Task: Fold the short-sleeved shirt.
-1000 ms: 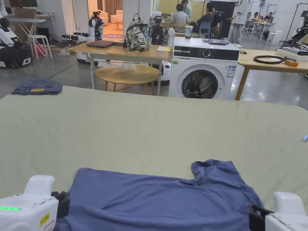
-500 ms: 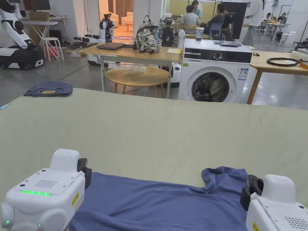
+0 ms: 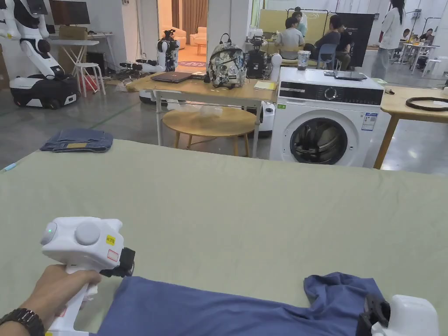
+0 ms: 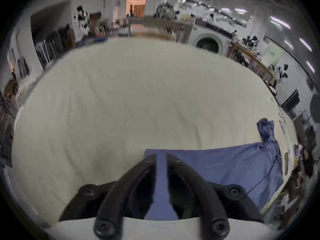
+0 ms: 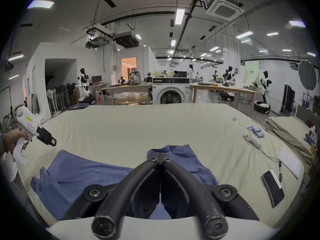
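1. Shirt point(image 3: 245, 306): blue short-sleeve, lying across the bottom of the head view on the green bed sheet point(image 3: 245, 210). The body is mostly flat. 1 sleeve point(image 3: 337, 286) is bunched up at lower right.
2. L side: left gripper point(image 3: 127, 264) sits at lower left of the head view, held by the hand point(image 3: 61, 286), tips just beside the shirt's near corner. In the left gripper view the jaws stand a narrow gap apart w/ nothing between them, only blue cloth seen beyond. The right gripper view shows it hanging above the sheet, clear of the fabric.
3. R side: right gripper point(image 3: 372, 313) is at the bottom right corner, at the crumpled sleeve. Its own view shows the 2 tips pressed together over the cloth. I can't tell whether any fabric is pinched.
4. Step, as I read it: spreading and squaring the shirt. No fold made yet, so the task is early.
5. Next move, imo: flatten that sleeve 1st, then bring the L tips down on the corner and close on 1 layer only. Both sides need a matched grip before lifting, or the fold edge will go skewed.
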Tool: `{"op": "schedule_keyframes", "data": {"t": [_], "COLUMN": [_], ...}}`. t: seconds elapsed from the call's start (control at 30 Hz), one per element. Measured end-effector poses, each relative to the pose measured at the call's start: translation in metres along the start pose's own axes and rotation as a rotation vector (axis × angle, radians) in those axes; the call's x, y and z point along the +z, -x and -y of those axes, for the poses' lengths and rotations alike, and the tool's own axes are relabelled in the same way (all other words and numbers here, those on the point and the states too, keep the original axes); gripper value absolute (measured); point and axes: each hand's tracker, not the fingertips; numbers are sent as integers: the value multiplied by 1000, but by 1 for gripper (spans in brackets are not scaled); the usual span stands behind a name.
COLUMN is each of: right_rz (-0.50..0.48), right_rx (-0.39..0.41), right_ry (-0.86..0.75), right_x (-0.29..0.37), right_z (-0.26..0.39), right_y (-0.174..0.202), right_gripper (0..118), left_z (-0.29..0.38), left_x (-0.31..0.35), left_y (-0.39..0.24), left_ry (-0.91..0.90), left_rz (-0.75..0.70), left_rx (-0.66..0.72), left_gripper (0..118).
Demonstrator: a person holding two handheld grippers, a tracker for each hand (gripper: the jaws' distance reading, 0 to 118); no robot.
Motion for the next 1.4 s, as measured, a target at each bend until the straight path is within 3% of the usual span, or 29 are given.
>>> {"op": "schedule_keyframes", "data": {"t": [0.03,0.1,0.33,0.43,0.47,0.5,0.73,0.93,1.03,1.07,1.13,1.17,1.23,1.33,1.4], "right_rz": [2,10,34,42,43,47,52,41,45,40,37,37,37,23,46], "right_rx": [5,11,19,5,-4,-10,-23,-35,-38,-28,3,17,46,-13,-4], "right_ry": [9,24,82,115,126,140,221,404,473,517,592,618,670,769,802], "right_x": [-3,-8,-22,-28,-29,-31,-58,-124,-158,-169,-189,-198,-214,-233,-242], "right_z": [1,4,16,20,21,22,11,-14,-21,-22,-19,-17,-12,1,11], "right_y": [-2,-5,-16,-23,-25,-28,-52,-90,-108,-113,-119,-121,-124,-128,-129], "right_gripper": [0,0,0,0,0,0,0,0,7,15,60,72,75,75,74], "left_z": [-3,-9,7,17,19,20,28,36,42,44,46,47,50,59,60], "left_x": [-7,-21,-49,-49,-48,-47,-23,9,20,23,27,28,30,37,38], "left_y": [1,3,-24,-45,-51,-55,-52,-49,-47,-47,-44,-43,-40,-45,-45], "left_ry": [18,49,162,110,101,96,-3,-107,-140,-147,-158,-166,-175,-181,-182], "left_rz": [-9,-9,-105,-194,-201,-187,-146,-98,-81,-78,-73,-69,-63,-55,-52], "left_rx": [4,5,-62,-166,-194,-211,-198,-178,-172,-167,-157,-149,-140,-125,-115], "left_gripper": [24,47,48,36,27,1,0,0,0,0,0,0,0,0,0]}}
